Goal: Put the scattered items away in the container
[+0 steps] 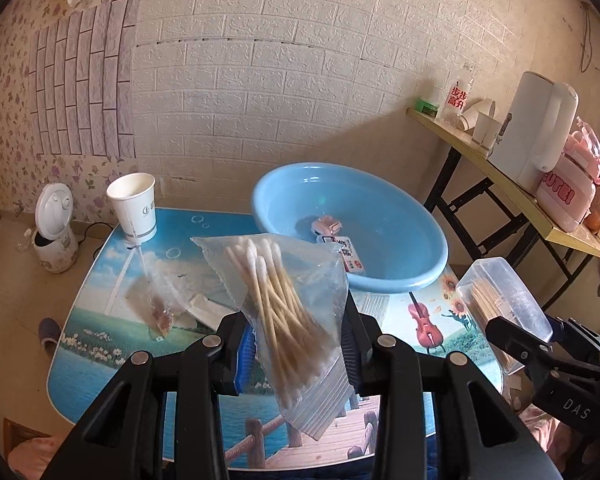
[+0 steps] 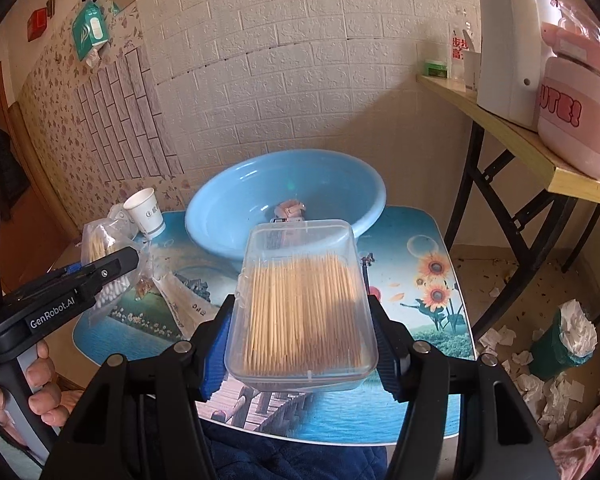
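Observation:
A clear bag of cotton swabs hangs above the table, and my left gripper is shut on it; the right wrist view shows that bag at the left. My right gripper is shut on a clear box of toothpicks, held above the table in front of the blue basin. The box shows at the right of the left wrist view. The basin stands at the table's far side and holds a small pink item and a card.
A paper cup stands at the table's far left. A small clear packet and a white wrapper lie on the picture-printed table. A folding side table with a kettle and a pink box stands at the right. Paper scraps litter the floor.

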`<state>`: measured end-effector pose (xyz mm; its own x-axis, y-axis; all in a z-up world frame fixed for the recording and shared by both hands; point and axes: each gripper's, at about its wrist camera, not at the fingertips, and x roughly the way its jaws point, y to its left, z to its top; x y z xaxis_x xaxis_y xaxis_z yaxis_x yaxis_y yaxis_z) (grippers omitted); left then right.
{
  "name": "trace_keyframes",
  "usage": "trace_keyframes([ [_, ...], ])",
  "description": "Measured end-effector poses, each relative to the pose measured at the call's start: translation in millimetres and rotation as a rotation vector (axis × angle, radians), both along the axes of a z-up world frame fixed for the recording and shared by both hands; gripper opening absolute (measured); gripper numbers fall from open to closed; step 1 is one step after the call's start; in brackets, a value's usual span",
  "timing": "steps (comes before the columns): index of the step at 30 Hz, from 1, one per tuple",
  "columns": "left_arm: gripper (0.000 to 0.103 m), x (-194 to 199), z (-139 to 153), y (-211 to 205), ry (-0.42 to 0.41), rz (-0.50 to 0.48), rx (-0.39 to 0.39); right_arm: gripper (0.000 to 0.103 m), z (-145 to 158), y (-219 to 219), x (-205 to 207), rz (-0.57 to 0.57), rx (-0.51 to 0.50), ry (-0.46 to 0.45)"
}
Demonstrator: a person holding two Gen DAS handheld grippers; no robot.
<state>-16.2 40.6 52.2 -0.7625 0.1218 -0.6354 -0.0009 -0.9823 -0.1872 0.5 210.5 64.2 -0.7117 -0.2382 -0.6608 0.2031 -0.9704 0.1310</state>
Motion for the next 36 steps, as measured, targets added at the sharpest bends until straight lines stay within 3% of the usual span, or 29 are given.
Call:
trace_keyframes([
  [10,0.034,-39,0,14,-0.015,-0.027,-0.006,0.062,7,-2,-38,0.018,-0.009,0.024],
  [21,0.034,-76,-20,29,-0.064,-0.061,-0.025,0.062,-15,-9,-82,0.039,-0.016,-0.014],
  [36,0.039,-116,-39,43,-0.082,-0.102,-0.055,0.062,-28,-10,-100,0.038,-0.009,-0.031],
])
